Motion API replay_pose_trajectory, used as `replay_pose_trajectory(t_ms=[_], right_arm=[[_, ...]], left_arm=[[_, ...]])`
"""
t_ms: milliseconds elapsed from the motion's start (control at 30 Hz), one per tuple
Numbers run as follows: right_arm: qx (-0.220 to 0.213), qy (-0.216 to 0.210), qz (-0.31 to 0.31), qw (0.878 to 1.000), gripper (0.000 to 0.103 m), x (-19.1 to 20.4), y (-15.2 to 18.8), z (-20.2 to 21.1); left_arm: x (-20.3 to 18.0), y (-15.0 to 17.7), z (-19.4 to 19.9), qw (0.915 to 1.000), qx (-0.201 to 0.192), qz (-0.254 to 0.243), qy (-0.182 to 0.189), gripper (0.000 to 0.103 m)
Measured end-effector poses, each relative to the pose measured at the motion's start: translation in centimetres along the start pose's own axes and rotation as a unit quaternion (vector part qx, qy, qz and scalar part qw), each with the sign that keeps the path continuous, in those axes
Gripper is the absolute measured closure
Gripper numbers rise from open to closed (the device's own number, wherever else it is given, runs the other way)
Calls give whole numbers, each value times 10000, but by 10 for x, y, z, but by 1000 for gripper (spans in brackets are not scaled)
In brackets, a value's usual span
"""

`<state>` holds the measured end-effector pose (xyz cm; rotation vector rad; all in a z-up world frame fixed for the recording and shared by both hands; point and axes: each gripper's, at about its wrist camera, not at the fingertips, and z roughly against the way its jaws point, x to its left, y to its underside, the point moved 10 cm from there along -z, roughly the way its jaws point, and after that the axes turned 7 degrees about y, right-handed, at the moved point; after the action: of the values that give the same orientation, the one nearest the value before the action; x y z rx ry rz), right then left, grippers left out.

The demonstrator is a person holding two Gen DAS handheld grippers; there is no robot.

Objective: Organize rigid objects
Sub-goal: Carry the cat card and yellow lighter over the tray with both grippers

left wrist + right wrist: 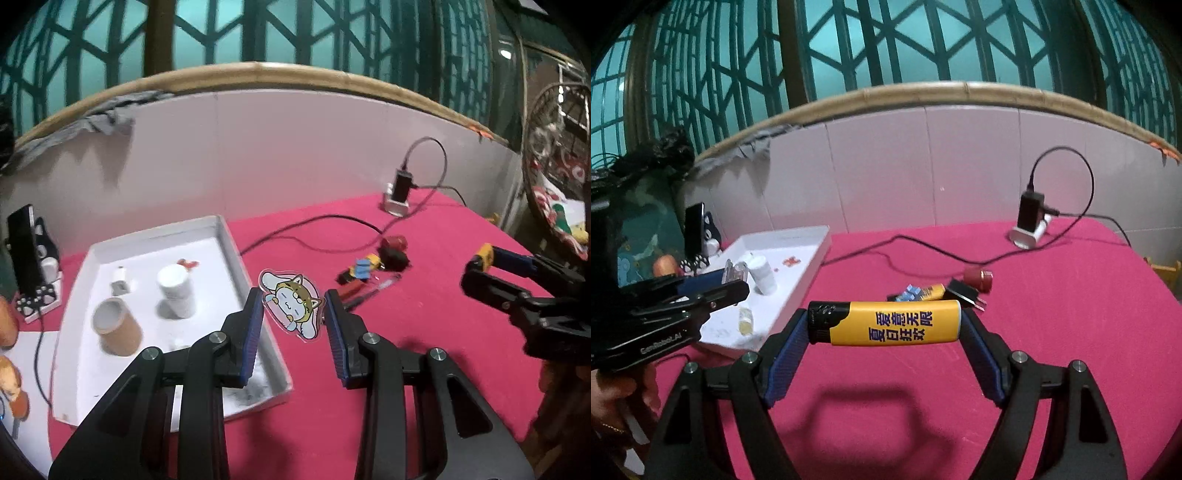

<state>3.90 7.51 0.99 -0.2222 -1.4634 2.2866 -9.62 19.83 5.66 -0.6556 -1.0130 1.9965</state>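
My left gripper [294, 308] is shut on a flat clear cat figure [291, 304], held by its two edges above the red cloth beside the white tray [258, 295]. My right gripper [884, 321] is shut on a yellow lighter [886, 322], held crosswise end to end above the cloth. The tray holds a cardboard tube [116, 332], a white bottle [176, 291], a white plug [119, 282] and a small red piece [187, 263]. A pile on the cloth has a red cap [979, 279], a black plug [964, 293], a second yellow lighter [932, 291] and a pen [373, 291].
A black charger on a white stand [398, 192] with a long cable [314, 221] sits at the back by the white wall. A phone on a paw-print stand [27, 258] is left of the tray. The right gripper shows in the left view [476, 266].
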Motion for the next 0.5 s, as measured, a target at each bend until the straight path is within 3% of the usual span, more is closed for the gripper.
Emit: replay_pose_trajectory(t_ms=[500], right_arm=[[-184, -48, 404, 9990, 22, 43, -24, 7]], left_arm=[[71, -6, 43, 9958, -450, 641, -473, 70]])
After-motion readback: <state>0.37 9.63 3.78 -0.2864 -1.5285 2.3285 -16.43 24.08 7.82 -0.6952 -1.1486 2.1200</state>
